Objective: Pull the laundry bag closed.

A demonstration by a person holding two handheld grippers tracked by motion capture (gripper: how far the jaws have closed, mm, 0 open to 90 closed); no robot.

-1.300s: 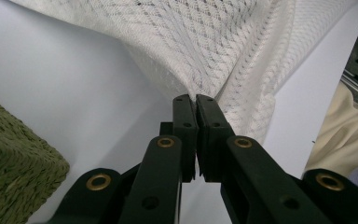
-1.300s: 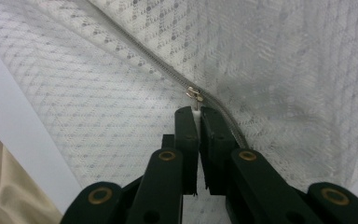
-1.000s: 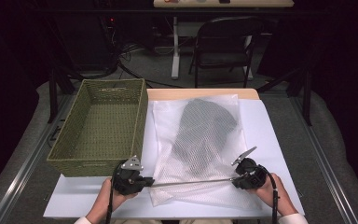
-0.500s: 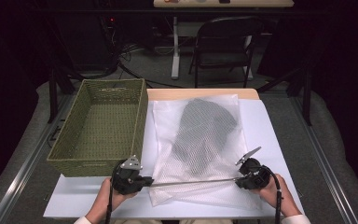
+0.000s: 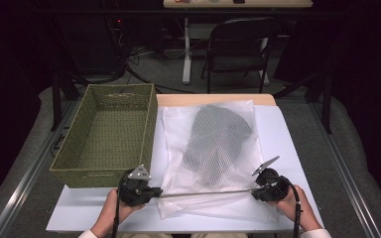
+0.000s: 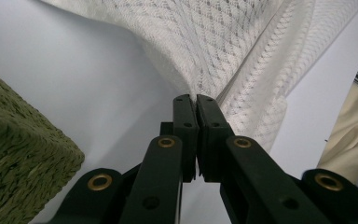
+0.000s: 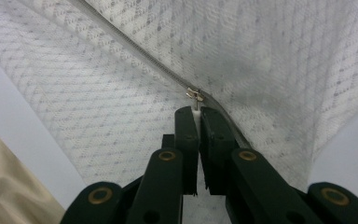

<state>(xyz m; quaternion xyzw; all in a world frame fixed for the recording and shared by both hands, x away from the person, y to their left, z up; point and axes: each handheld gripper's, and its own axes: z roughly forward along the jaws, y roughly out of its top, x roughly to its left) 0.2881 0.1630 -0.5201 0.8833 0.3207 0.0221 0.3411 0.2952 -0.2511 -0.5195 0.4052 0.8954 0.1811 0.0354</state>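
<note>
High view: white mesh bag [image 5: 213, 153] lies flat on the white table [image 5: 283, 129], a dark garment [image 5: 217, 135] showing through it, green wicker basket [image 5: 110, 134] just beside its left edge. The zipper [image 5: 206, 193] runs as a taut straight line across the bag's near end, between the two grippers. Left gripper [image 5: 155, 191] sits at the bag's near-left corner, in front of the basket's near wall; right gripper [image 5: 254, 191] at the near-right end of the zipper. Both hands come in from the bottom edge, wrapped around the gripper bodies, jaws pointing inward toward each other. Left gripper view adds the detail: left gripper [image 6: 196, 100] jaws are closed, pinching the bunched mesh edge at the zipper end, basket corner [image 6: 18, 158] at lower left. Right gripper view: right gripper [image 7: 196, 112] jaws nearly closed on the white zipper pull tab [image 7: 196, 111], with the small metal slider [image 7: 194, 94] just past the tips and the zipper line running off to upper left. Beige cloth of the person's clothing [image 7: 9, 186] shows at lower left there.
</note>
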